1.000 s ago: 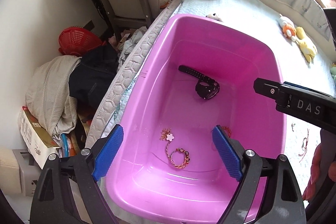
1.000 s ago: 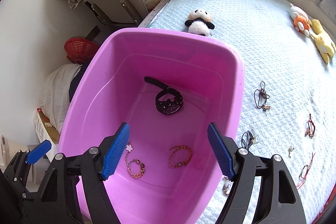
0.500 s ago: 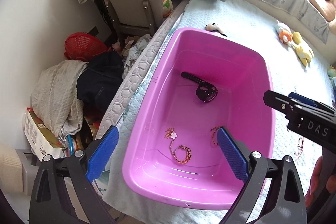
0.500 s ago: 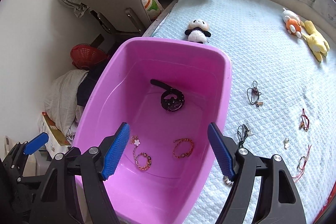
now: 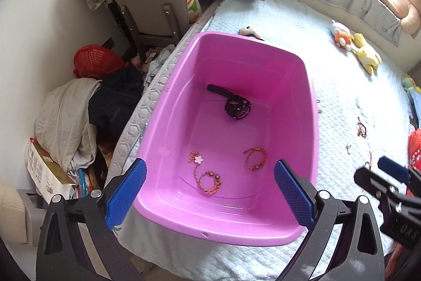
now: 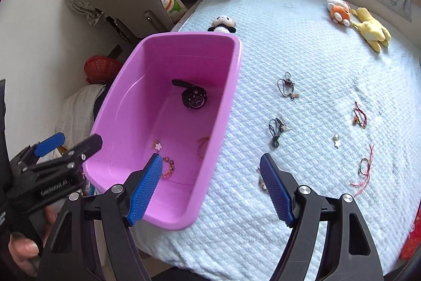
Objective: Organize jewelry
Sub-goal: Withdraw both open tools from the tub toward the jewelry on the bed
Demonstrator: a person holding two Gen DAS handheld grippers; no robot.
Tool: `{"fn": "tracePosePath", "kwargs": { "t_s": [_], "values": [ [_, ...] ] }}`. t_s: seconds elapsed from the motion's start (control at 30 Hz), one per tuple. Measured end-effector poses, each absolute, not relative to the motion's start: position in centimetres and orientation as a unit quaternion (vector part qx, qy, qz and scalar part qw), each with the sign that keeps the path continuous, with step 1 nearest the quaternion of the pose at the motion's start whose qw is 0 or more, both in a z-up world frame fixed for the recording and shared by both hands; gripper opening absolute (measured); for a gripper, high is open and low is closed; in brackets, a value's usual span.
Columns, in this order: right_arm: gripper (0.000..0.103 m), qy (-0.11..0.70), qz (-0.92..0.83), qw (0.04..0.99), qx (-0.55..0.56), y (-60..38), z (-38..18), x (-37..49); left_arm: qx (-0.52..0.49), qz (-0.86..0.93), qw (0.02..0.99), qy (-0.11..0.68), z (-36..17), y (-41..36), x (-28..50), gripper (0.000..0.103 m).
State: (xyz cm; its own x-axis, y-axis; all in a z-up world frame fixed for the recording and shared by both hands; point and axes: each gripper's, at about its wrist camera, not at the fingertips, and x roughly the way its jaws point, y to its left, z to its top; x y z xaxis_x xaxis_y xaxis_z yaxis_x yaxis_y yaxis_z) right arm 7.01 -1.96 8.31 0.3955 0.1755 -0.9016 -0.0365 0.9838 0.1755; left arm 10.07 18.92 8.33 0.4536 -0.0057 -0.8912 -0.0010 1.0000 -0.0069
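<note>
Pink plastic tub is set at the bed's left edge, rim smooth and rounded. Inside are seen a black watch, a flower-charm chain bracelet and a braided bracelet. Left gripper is held spread wide, nothing between its pads. Right gripper likewise gapes empty, straddling the tub's right wall. Loose cords and strings lie scattered over quilted bedspread. Plush panda sits beyond the tub.
</note>
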Motion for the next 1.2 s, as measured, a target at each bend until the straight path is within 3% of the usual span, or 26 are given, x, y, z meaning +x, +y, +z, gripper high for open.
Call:
{"fn": "tracePosePath", "kwargs": {
  "t_s": [0.67, 1.2],
  "values": [
    [0.073, 0.518, 0.034, 0.85, 0.094, -22.5, 8.0, -8.5, -0.003, 0.0, 0.863, 0.506, 9.6, 2.8, -1.0, 0.096],
    [0.073, 0.493, -0.002, 0.863, 0.114, -32.0, 5.1, -10.3, 0.021, -0.002, 0.861, 0.508, 7.9, -5.8, -4.4, 0.097]
  ]
}}
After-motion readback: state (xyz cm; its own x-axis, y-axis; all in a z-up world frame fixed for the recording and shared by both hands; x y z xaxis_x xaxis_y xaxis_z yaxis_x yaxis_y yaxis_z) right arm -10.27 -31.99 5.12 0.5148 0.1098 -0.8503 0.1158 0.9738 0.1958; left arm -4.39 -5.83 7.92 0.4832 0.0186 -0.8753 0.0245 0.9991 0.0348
